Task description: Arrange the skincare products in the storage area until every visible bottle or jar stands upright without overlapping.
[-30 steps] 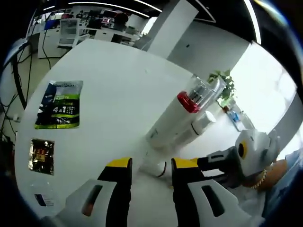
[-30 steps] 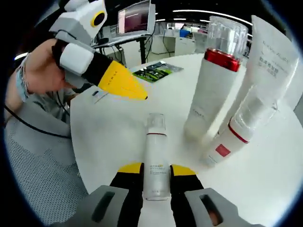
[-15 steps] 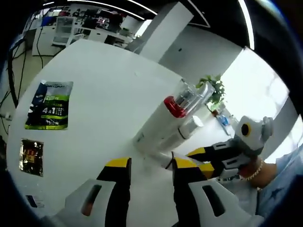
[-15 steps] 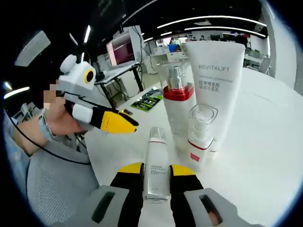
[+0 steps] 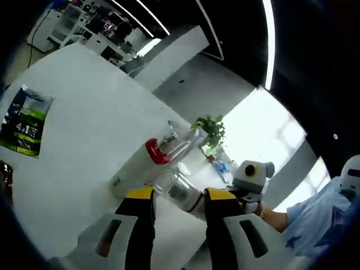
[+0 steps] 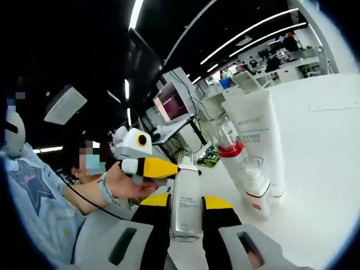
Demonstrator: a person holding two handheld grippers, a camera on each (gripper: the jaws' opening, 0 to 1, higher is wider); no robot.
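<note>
Right gripper (image 6: 185, 203) clamps a slim white bottle (image 6: 186, 205) between its jaws, bottle lifted, pointing away from the camera. Beyond it on the white table (image 6: 332, 169): a red-collared bottle (image 6: 228, 147), a white tube (image 6: 257, 135) and a small pump bottle (image 6: 257, 185), all upright, close together. Left gripper (image 6: 147, 167) sits just left of the held bottle's top.

Left gripper view: own gripper (image 5: 179, 199) has jaws apart, nothing gripped; a clear cap (image 5: 175, 188) shows between the tips. Red-collared bottle (image 5: 147, 160) is just beyond. Green packet (image 5: 23, 121) lies well off to the left.
</note>
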